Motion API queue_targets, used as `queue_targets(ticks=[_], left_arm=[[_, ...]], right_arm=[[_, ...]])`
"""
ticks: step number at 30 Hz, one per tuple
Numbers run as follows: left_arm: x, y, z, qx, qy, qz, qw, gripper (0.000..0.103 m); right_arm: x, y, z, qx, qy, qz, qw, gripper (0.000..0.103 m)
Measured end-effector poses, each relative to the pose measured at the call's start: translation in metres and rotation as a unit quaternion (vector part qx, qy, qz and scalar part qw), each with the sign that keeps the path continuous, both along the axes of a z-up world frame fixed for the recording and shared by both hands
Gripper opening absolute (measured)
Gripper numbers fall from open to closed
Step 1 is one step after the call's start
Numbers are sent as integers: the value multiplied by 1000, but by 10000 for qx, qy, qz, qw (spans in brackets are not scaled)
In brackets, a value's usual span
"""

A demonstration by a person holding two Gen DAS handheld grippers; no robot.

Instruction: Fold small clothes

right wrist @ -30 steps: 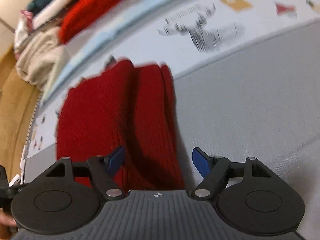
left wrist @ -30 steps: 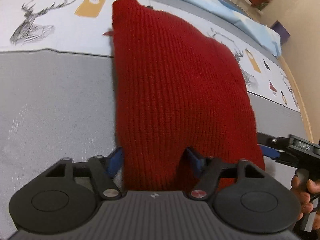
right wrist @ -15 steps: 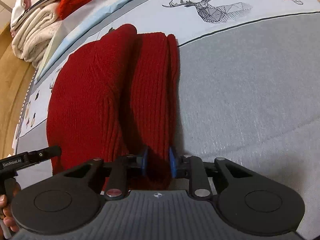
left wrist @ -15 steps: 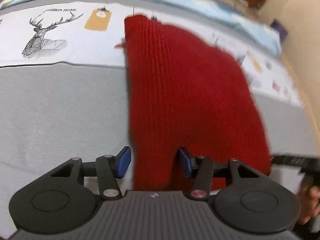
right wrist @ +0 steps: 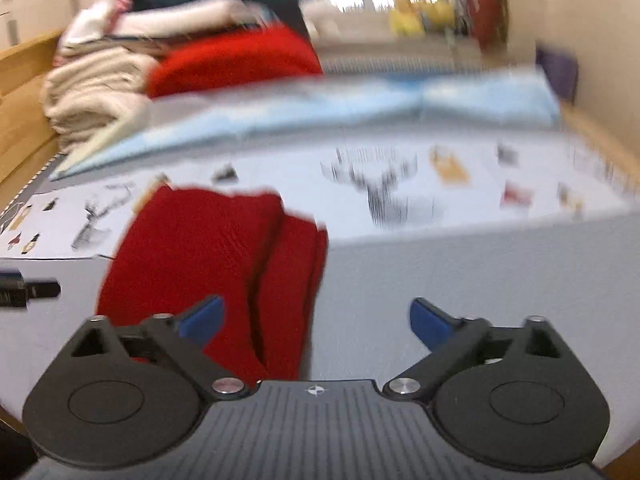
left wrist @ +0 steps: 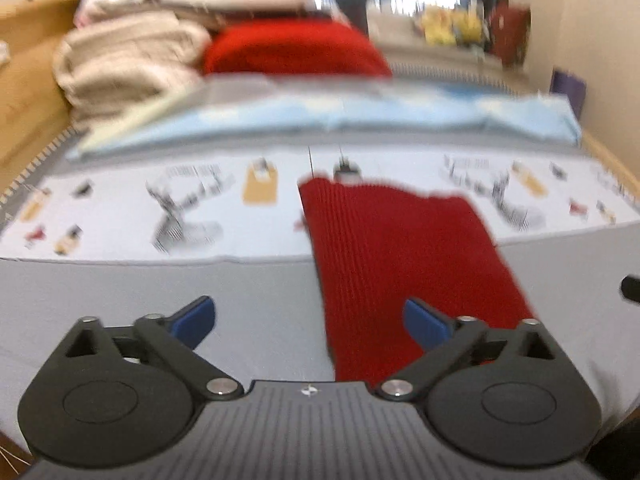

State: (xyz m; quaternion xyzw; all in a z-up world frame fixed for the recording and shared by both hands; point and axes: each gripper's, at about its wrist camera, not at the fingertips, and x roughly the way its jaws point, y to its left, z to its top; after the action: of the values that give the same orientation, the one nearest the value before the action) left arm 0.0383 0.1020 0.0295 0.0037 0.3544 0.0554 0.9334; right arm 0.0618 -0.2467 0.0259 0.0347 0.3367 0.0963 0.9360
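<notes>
Half a second before, my right gripper had been pinched on the near edge of the red ribbed knit garment and my left gripper had straddled its other corner, half closed; now both stood spread wide with nothing between their blue fingertips, and both cameras had pulled back and tipped up, so the frames were smeared with motion. In the left view the folded garment lay flat on the grey bedcover, its near end running under my right-hand fingertip while the left-hand one sat over bare grey cloth. In the right view it lay ahead and to the left, its doubled right edge reaching in between the fingers, the left fingertip over the knit and the right one clear of it. Its far end overlapped the white printed sheet with deer drawings. Beyond lay a pale blue folded cloth; farther still, a stack of cream, white and red textiles.
</notes>
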Motion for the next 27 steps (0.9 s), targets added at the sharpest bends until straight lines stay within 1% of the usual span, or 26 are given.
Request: queue_targets(ticks=[2, 4, 7, 9, 10, 11, 12, 13, 14, 16, 18, 19, 22, 27], left_arm=[[-26, -13, 15, 83, -248, 29, 9997, 102], [-52, -31, 22, 95, -345, -79, 9993, 103], [-82, -49, 15, 95, -327, -119, 9993, 103], [-96, -60, -3, 158, -414, 20, 9990, 103], [-98, -64, -14, 266, -335, 81, 9991, 102], [-90, -69, -22, 344, 17, 120, 9993, 102], [-85, -69, -26, 228, 140, 124, 9996, 102], [-81, -67, -27, 26, 41, 118, 9999, 102], [-78, -66, -26, -44, -102, 151, 9998, 102], [-70, -67, -30, 50, -152, 113, 9998, 102], [-65, -67, -35, -34, -92, 122, 9999, 102], [-62, -66, -38, -161, -23, 195, 9997, 102], [-56, -62, -42, -460, 128, 323, 9983, 102], [-51, -65, -47, -465, 174, 315, 9983, 102]], right_arm=[[-20, 2, 14, -7, -295, 85, 9995, 102], [-37, 2, 21, 47, -416, 110, 9991, 102], [-61, 2, 23, 117, -488, 27, 9987, 102], [-74, 4, 18, 197, -444, 7, 9988, 102], [-80, 4, 14, 206, -408, -11, 9990, 102], [-83, 4, 6, 168, -312, -12, 9994, 102], [-84, 10, -1, 76, -184, 18, 9998, 102], [-82, 14, -7, -50, -10, 52, 10000, 102], [-80, 17, -10, -112, 68, 64, 9999, 102], [-76, 19, -10, -100, -19, 111, 9999, 102], [-73, 23, -11, -235, -87, 162, 9996, 102], [-70, 25, -12, -307, -113, 160, 9993, 102], [-65, 24, -12, -221, -60, 112, 9997, 102], [-63, 28, -15, -259, 45, 135, 9996, 102]])
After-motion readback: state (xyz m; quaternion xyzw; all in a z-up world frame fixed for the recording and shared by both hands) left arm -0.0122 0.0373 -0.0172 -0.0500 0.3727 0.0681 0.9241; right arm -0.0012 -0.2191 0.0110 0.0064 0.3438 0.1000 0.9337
